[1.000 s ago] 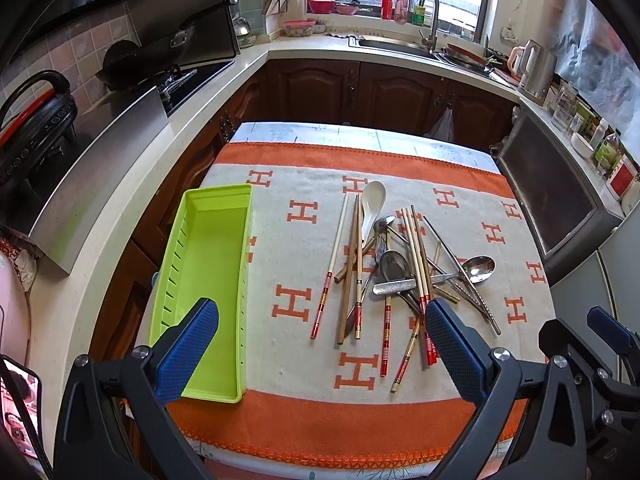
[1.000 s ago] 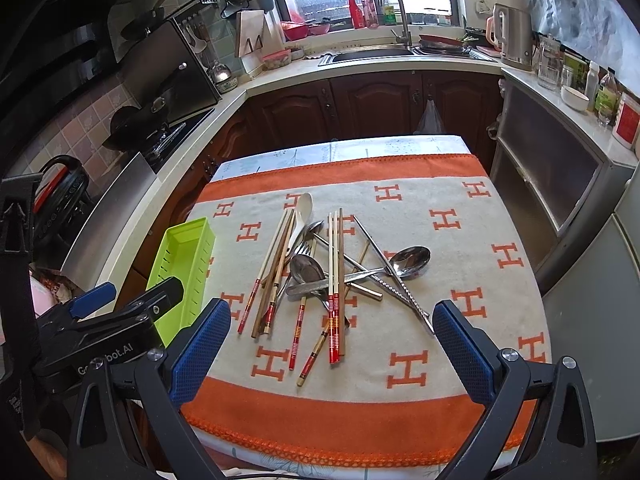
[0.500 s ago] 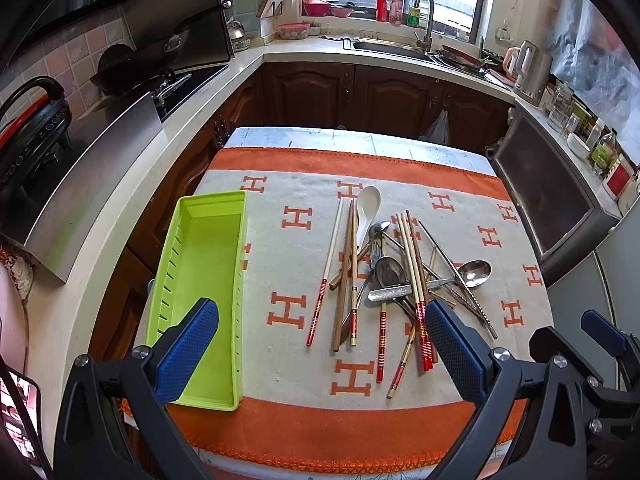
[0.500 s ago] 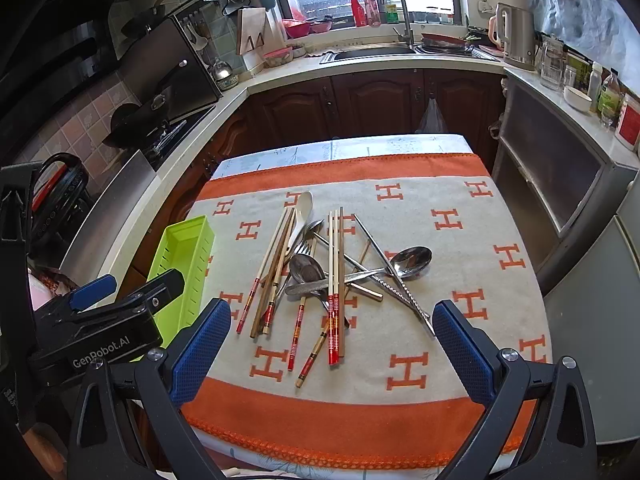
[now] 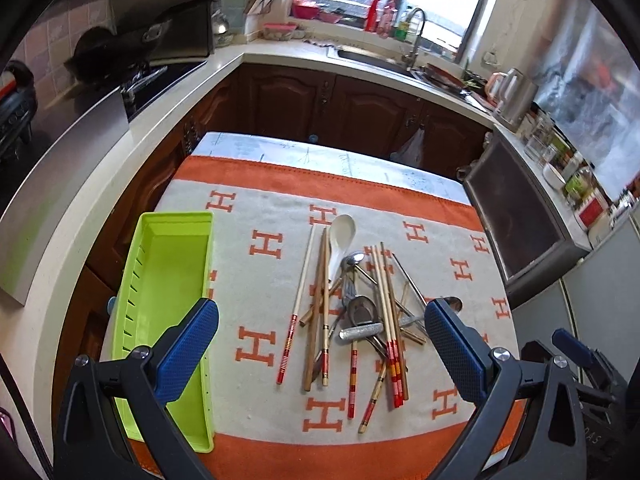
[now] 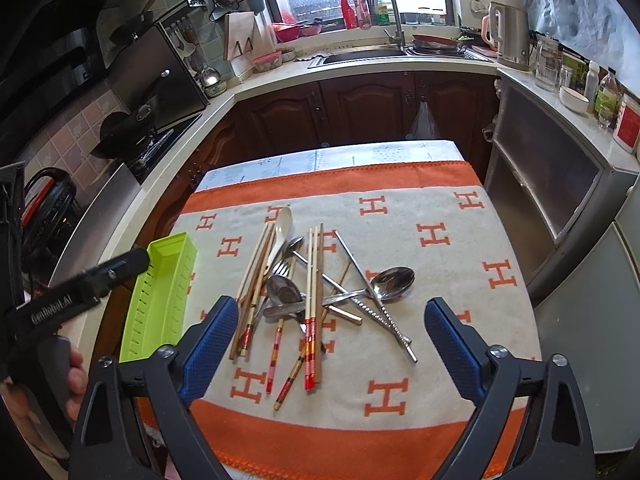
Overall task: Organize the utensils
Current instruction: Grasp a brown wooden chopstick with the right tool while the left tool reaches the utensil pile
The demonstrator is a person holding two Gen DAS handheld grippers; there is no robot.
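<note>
Left wrist view
Left gripper [image 5: 322, 344]: spread wide, nothing between the blue pads, hovering above the near half of the cloth.
Utensil pile [image 5: 356, 304]: chopsticks, metal spoons and a fork, criss-crossed in the middle of the orange-and-cream cloth [image 5: 276, 216].
Green tray [image 5: 168, 280]: empty, along the left edge of the cloth, well apart from the pile.
White spoon [image 5: 340, 240]: at the far end of the pile, handle tucked under the sticks.
Lone chopstick [image 5: 298, 308]: lying by itself at the left of the pile; likely the easiest first pick.
Risk: closing on the tangle probably drags neighbours along or flicks a stick off the table, because the pieces overlap.
Risk: thin round sticks lying flat on cloth may roll out of the pads.

Right wrist view
Right gripper [image 6: 328, 344]: jaws closing from near full spread, nothing between them, poised over the near ends of the red-banded chopsticks [image 6: 312, 320].
Large metal spoon [image 6: 392, 280]: at the right of the pile, handle crossing under other pieces.
Twisted metal chopsticks [image 6: 376, 304]: running diagonally toward the near right, resting over other handles.
Left gripper body [image 6: 76, 292]: black, held by a hand [image 6: 74, 380], reaching across in front of the tray.
Obstruction: that body stands between the right gripper and the tray, so a carry to the tray risks a bump.
Risk: the tray sits at the table edge and may slide when nudged.
</note>
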